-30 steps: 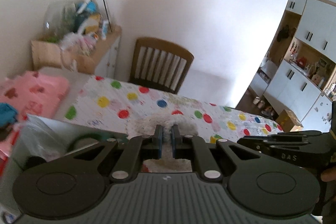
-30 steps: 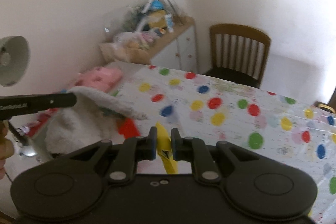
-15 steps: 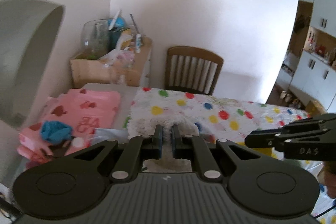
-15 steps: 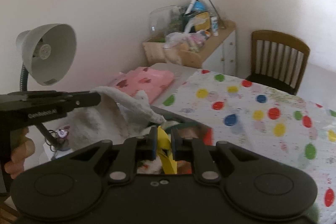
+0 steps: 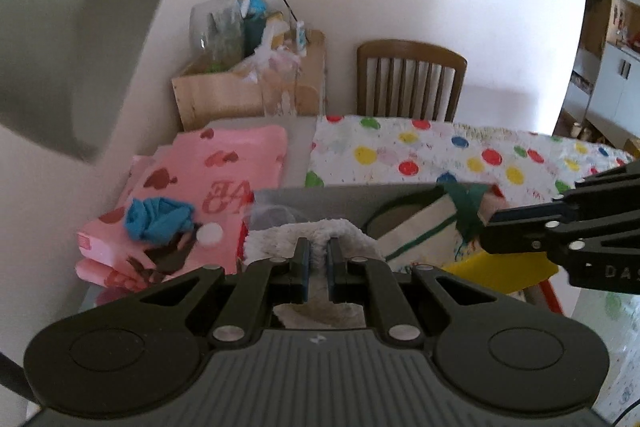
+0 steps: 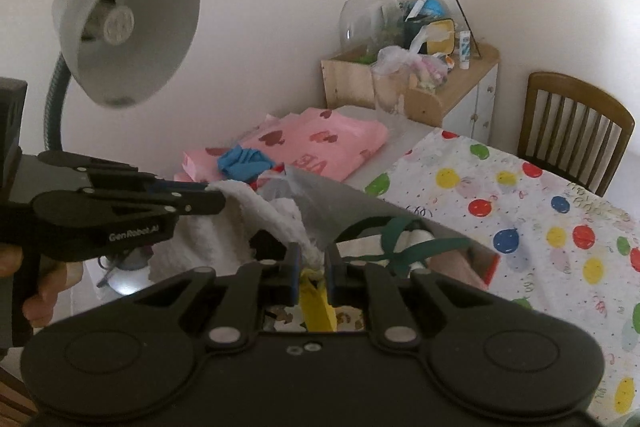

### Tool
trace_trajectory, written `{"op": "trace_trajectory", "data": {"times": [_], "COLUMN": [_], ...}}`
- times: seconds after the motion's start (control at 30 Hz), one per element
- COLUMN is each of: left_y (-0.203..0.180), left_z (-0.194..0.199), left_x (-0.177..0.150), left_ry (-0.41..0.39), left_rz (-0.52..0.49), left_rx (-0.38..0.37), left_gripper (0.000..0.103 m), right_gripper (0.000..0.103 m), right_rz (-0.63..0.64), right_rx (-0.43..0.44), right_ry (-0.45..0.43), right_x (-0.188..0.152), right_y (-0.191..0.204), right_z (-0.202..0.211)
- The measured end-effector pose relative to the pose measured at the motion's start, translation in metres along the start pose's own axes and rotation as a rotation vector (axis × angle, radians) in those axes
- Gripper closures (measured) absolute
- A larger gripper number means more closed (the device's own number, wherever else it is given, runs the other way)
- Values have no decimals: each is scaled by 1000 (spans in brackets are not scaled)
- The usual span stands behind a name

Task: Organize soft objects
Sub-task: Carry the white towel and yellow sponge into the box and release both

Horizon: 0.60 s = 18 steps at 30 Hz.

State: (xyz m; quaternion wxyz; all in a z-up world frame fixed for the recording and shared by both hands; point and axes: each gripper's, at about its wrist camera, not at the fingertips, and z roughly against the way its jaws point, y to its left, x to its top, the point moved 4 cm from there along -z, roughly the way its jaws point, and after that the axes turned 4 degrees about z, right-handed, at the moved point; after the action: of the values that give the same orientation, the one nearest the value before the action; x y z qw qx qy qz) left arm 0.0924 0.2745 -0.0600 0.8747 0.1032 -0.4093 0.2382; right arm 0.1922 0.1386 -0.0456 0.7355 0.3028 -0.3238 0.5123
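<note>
Both hand-held grippers are clamped on the white fleece (image 5: 316, 239)! The left hand-held gripper (image 5: 318, 267) pinches one edge, the right hand-held gripper (image 6: 312, 267) another, with a yellow strip (image 6: 316, 303) caught there too. The fleece hangs just over the grey bin (image 5: 340, 193), which sits on the desk (image 6: 520, 195) beside the pink bag (image 5: 208, 179). Lamp (image 6: 132, 31) looms left of the bin.

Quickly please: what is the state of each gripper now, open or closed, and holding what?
Left gripper: closed on the white fluffy towel.
Right gripper: closed on the same towel, with a yellow cloth too.
</note>
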Motion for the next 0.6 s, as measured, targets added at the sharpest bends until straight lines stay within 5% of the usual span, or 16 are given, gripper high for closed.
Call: {"op": "trace_trajectory", "data": {"times": [0.6], "left_y": [-21], "left_z": [-57], "left_x": [-41], "left_ry": [173], "left_rz": [-27], "left_rx": [-73], "left_gripper": [95], "right_gripper": [93], "right_rz": [-62], "right_rx": [2], "right_ry": [86], "right_x": [-51], "right_y": [-4], "right_z": [-29]}}
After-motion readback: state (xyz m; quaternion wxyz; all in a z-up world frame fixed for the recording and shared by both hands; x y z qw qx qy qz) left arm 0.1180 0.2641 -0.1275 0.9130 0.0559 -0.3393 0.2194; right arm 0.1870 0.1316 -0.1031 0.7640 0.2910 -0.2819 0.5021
